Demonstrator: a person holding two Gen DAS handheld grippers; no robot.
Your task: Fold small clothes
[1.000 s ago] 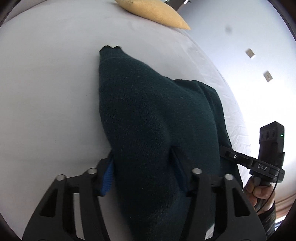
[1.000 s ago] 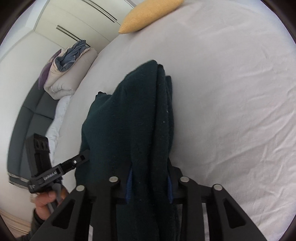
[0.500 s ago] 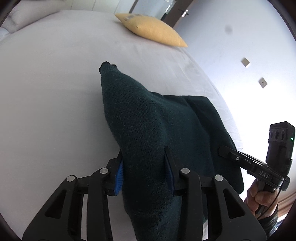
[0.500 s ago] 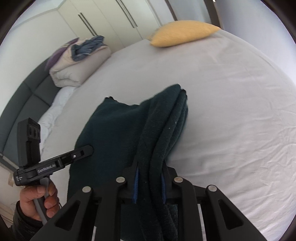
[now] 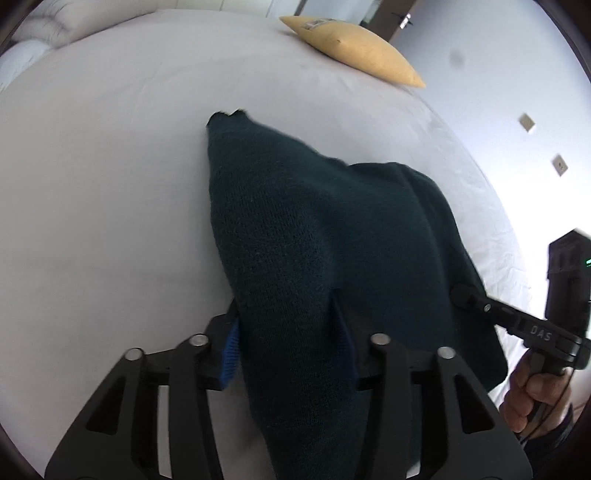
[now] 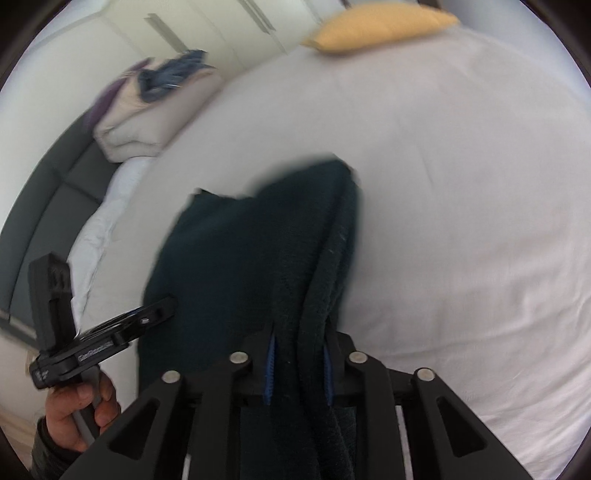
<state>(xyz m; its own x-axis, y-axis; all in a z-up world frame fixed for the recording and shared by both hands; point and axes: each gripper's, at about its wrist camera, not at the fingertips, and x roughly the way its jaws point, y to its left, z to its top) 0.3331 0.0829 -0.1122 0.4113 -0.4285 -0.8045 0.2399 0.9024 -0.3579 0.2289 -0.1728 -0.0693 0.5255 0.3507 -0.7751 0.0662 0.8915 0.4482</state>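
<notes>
A dark green knitted garment (image 5: 317, 236) hangs between the two grippers above a bed (image 5: 110, 184) with a pale sheet. In the left wrist view the left gripper (image 5: 288, 332) has a thick fold of the knit between its blue-padded fingers (image 5: 229, 347), which are easing apart at this moment while the cloth still fills the gap and the pads still bear on it. From there the garment runs away toward 12 o'clock, ending in a narrow tip that lies on the sheet, and a broad flap spreads toward 3 o'clock, where the right gripper (image 5: 458, 291) meets its edge; the person's right hand (image 5: 528, 391) grips that tool's handle at 4 o'clock. In the right wrist view, which is blurred, the right gripper (image 6: 298, 365) clamps a bunched, doubled edge of the same garment between its fingers (image 6: 269, 369), and these too are opening slightly with the cloth pressed between them. The left gripper (image 6: 162, 306) reaches into the cloth at 9 o'clock, its handle in the person's left hand (image 6: 81, 410). A yellow pillow (image 6: 380, 26) lies on the far side of the bed at 12 o'clock, and folded bedding (image 6: 155, 107) is stacked at 10 o'clock against a dark headboard (image 6: 48, 206).
</notes>
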